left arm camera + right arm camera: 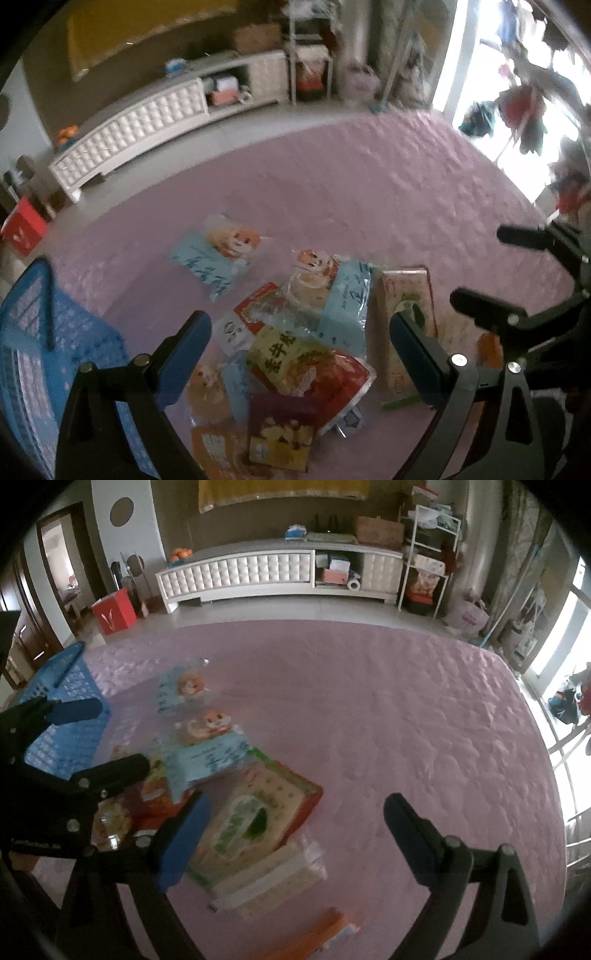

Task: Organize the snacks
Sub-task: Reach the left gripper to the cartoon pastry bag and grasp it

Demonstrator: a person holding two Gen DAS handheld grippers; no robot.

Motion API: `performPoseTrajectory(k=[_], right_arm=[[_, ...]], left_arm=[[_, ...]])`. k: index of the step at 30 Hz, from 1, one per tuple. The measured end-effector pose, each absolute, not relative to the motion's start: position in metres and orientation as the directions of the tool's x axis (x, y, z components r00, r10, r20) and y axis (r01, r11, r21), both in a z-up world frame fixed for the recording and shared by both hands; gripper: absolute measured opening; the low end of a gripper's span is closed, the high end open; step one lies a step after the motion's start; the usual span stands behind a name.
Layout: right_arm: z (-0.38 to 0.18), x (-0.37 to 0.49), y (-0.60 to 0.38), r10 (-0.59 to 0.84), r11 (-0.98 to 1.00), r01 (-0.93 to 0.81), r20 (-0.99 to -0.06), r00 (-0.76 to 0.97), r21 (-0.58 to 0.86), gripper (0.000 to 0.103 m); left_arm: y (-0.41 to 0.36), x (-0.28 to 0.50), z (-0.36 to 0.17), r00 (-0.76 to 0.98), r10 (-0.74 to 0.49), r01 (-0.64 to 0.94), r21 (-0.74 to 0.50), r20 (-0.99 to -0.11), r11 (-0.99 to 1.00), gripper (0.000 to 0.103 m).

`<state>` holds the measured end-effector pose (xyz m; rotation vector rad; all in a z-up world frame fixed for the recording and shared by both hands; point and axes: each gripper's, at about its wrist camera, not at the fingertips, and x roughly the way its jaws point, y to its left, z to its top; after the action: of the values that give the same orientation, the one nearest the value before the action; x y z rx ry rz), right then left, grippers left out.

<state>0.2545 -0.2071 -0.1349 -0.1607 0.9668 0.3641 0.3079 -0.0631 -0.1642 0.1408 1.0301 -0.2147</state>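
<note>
A pink quilted bed (369, 701) carries everything here, and its far edge runs along the floor in front of a long white cabinet (258, 572) by the wall. At the bed's left edge stands a blue plastic basket (44, 332), its mesh wall nearest the left hand-held gripper. The snacks lie in a loose heap (295, 332) on the near part of the bed, just beside the basket, with one pale blue packet (218, 254) lying apart, farther toward the far edge. In the heap, a second pale blue packet (332, 291) overlaps a red and yellow bag (314, 365), a purple pack (284, 428) lies nearest the camera, and a beige packet with a green print (247, 823) sits on the heap's right side (an orange stick-shaped pack (325, 930) lies alone nearer the bed's near edge). The left hand-held gripper (299, 347) hangs above the heap with its jaws spread wide; nothing is between its blue pads (181, 354), and whether they touch any packet cannot be told. The right hand-held gripper (295, 830) is likewise spread wide and empty, its left finger over the beige packet and its right finger over bare quilt. Each hand-held gripper shows at the edge of the other's view, side by side and near one another.
</note>
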Motion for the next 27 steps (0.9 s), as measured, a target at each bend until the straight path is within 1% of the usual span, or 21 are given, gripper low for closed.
performPoseTrajectory(k=[3,6,11,14,18,20,21,24,25,27], right_arm=[[-0.141,0.264,-0.212,0.240,0.928,-0.370,-0.829,0.505,0.043,0.097],[-0.146,0.269,-0.218,0.251,0.927,-0.369,-0.833,0.492,0.062,0.097],[-0.155,0.274,-0.221,0.261,0.926,-0.370,-0.842,0.471,0.080,0.097],[-0.159,0.278,-0.222,0.276,0.924,-0.367,-0.847,0.454,0.104,0.097],[-0.163,0.283,-0.222,0.292,0.924,-0.360,-0.852,0.436,0.132,0.097],[-0.163,0.284,-0.223,0.289,0.925,-0.358,-0.852,0.437,0.130,0.097],[-0.162,0.284,-0.223,0.290,0.925,-0.357,-0.852,0.436,0.132,0.097],[-0.160,0.285,-0.222,0.292,0.925,-0.356,-0.851,0.436,0.135,0.097],[-0.159,0.286,-0.222,0.290,0.926,-0.354,-0.852,0.437,0.134,0.097],[-0.157,0.285,-0.221,0.286,0.928,-0.350,-0.850,0.442,0.131,0.097]], left_arm=[[-0.071,0.324,-0.175,0.423,-0.139,0.309,-0.002,-0.896,0.951,0.096],[-0.077,0.338,-0.189,0.360,-0.145,0.341,-0.014,-0.922,0.940,0.096],[-0.082,0.352,-0.209,0.297,-0.112,0.345,-0.003,-0.948,0.939,0.096],[-0.083,0.356,-0.214,0.296,-0.106,0.342,0.002,-0.949,0.940,0.096],[-0.087,0.365,-0.224,0.241,-0.112,0.351,-0.021,-0.964,0.936,0.096],[-0.088,0.367,-0.227,0.232,-0.113,0.346,-0.027,-0.966,0.938,0.088],[-0.088,0.366,-0.228,0.229,-0.114,0.346,-0.029,-0.967,0.938,0.080],[-0.092,0.366,-0.228,0.240,-0.113,0.337,-0.026,-0.964,0.941,0.073],[-0.093,0.363,-0.226,0.244,-0.119,0.331,-0.033,-0.963,0.943,0.068],[-0.093,0.357,-0.220,0.269,-0.113,0.316,-0.023,-0.956,0.948,0.067]])
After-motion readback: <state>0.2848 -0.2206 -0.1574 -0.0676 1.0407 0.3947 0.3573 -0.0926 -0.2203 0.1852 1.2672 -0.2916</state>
